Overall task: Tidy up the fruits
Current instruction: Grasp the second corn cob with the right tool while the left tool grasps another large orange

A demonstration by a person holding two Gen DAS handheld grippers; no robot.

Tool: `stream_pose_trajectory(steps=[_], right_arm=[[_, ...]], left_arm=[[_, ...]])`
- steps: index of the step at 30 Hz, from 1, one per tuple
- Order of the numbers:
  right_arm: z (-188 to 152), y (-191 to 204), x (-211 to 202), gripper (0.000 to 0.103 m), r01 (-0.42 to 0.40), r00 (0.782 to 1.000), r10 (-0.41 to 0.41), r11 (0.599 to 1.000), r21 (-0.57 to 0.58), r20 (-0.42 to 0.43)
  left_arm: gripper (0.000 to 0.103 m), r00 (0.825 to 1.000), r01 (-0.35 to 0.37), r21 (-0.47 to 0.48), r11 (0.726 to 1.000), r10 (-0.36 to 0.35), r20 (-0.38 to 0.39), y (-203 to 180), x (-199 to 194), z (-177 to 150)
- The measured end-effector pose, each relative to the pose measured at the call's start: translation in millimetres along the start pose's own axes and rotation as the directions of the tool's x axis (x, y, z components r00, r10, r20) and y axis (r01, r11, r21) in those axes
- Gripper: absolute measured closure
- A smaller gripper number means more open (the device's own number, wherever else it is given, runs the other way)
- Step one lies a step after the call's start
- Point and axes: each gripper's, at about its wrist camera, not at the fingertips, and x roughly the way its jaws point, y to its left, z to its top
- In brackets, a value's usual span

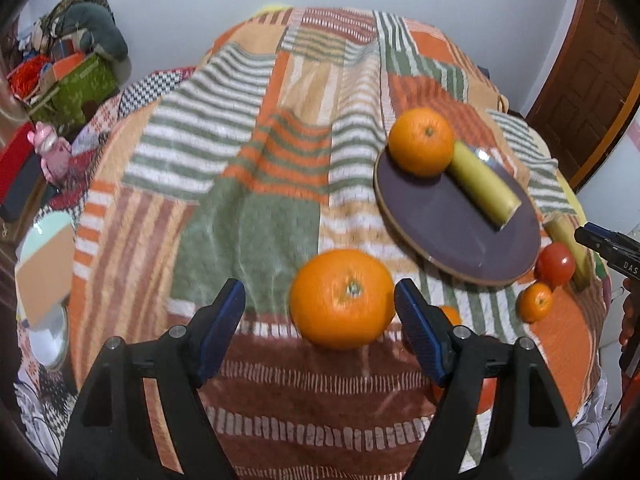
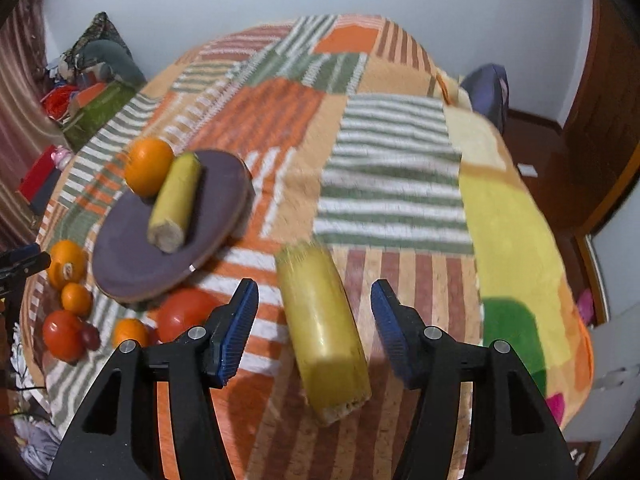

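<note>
Both grippers are gaping, holding nothing: left gripper (image 1: pixel 320 322) is straddling an orange (image 1: pixel 342 298), right gripper (image 2: pixel 314 330) a banana (image 2: pixel 324 330); centre before squeezing.

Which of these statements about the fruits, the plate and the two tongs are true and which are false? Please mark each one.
1. The round dark purple plate holds one orange and one yellow-green banana piece. True.
2. The left tongs are shut on the big orange fruit. False: the jaws stand open, with the orange between them and a gap on its left side.
3. The right tongs are open around a yellow-green banana piece lying on the striped patchwork blanket. True.
4. The red tomato lies on the plate. False: it lies on the blanket beside the plate.
5. The plate holds three oranges. False: only one orange is on it.
</note>
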Motion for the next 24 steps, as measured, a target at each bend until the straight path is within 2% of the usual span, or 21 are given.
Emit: stream_pose_trajectory(steps=[4,9,16,19,20,24], right_arm=[[-3,-1,14,0.050,-0.009,0.999,0.009,1.000,-0.003,-0.031],[-5,4,30,0.058,-0.008,0.998,0.006,1.000,-0.026,-0.060],[-4,6,34,0.061,0.009,0.999,-0.011,0.999,-0.053,-0.041],[-4,7,34,0.061,0.013,0.999,-0.015,0.998,-0.060,-0.034],[-3,7,35,0.061,0.012,0.999,-0.014,0.998,-0.060,-0.033],[-2,7,34,0.062,0.010,1.000,-0.012,0.999,-0.047,-0.026]], left_arm=[[0.026,0.999,0.024,-0.023,0.999,-0.025,-0.023,0,11,-3],[0.026,0.999,0.033,-0.015,0.999,-0.033,-0.031,-4,17,-1],[0.026,0.998,0.049,-0.015,0.999,-0.049,-0.037,-6,24,0],[0.032,0.997,0.068,-0.019,0.998,-0.069,-0.040,-7,25,-1],[0.037,0.996,0.079,-0.017,0.997,-0.080,-0.042,-8,26,-1],[0.038,0.998,0.059,0.015,0.998,-0.058,-0.032,-14,25,-1]])
